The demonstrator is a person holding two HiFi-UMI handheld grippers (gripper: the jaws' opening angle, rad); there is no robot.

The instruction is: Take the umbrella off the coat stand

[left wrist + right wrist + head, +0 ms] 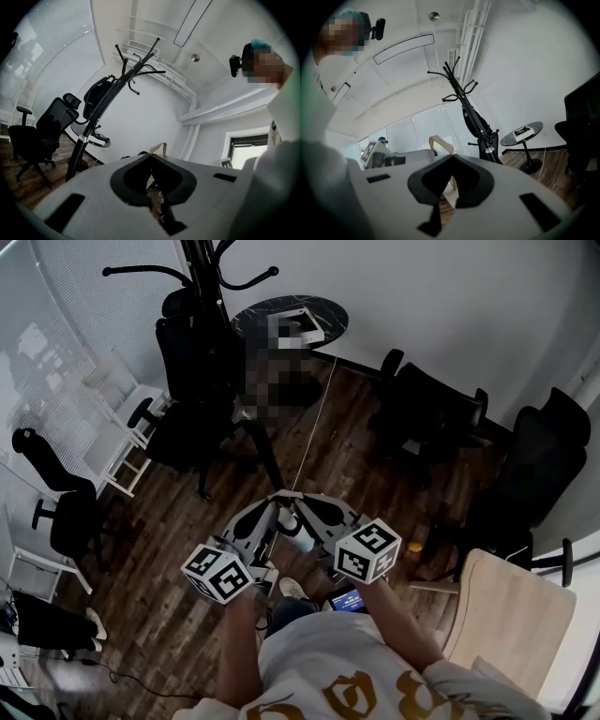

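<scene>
The person is holding both grippers low and close to the body, side by side over the wood floor [169, 521], well away from the coat stand [202, 277]. The left gripper [151, 155] has its jaws closed tip to tip with nothing between them, and it's the same for the right gripper [451, 157]: tips touching, empty. The umbrella [476, 121] is on the stand, a long black thing hanging down along the pole below the hooks, and neither gripper is touching it. The stand sits at the far edge of the floor by the white wall, just beside a small round table [323, 306] that has a white box [302, 326] on top. Black office chairs [66, 507] are scattered around the room.
</scene>
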